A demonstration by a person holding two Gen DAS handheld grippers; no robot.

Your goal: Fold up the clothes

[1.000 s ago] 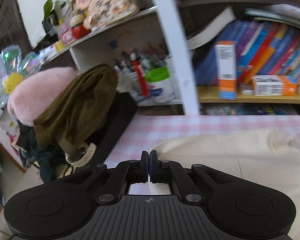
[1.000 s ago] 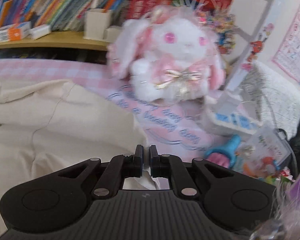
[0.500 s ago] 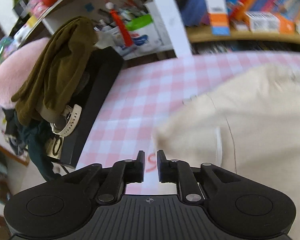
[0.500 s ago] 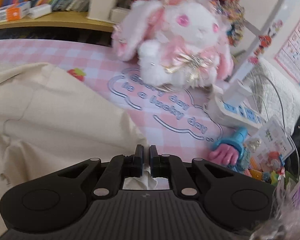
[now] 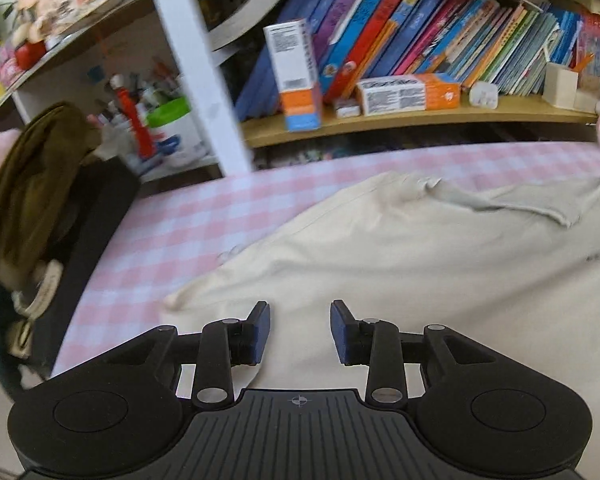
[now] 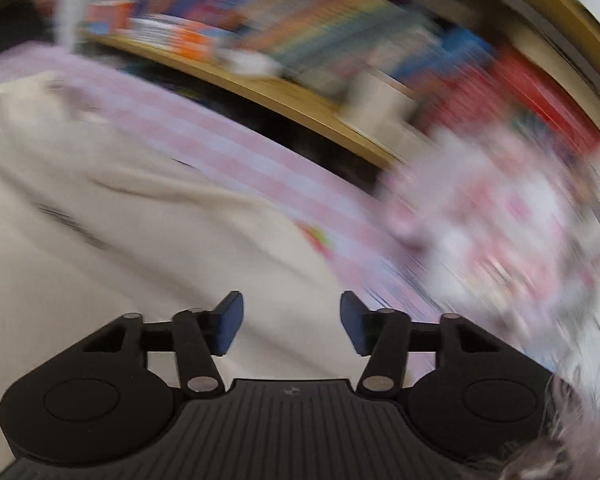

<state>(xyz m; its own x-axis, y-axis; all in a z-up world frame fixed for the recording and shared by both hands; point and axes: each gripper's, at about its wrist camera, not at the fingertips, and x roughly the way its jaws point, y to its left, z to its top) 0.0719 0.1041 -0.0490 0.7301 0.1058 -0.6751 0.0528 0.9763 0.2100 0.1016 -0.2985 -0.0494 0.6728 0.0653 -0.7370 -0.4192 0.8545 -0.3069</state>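
The cream garment (image 5: pixel 400 264) lies spread on the pink-checked counter (image 5: pixel 188 232) (bookshelf behind). The left gripper (image 5: pixel 299 330) and right gripper (image 6: pixel 291 324) have just been opening; nothing sits between their jaws.

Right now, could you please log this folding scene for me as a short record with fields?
garment: cream garment lying loose on the table, not yet neatly folded
surface: pink checked tablecloth
left gripper: jaws just opening, apart above the garment, nothing pinched
right gripper: jaws just opening, apart, nothing pinched; view blurred
background: bookshelf with books behind the table
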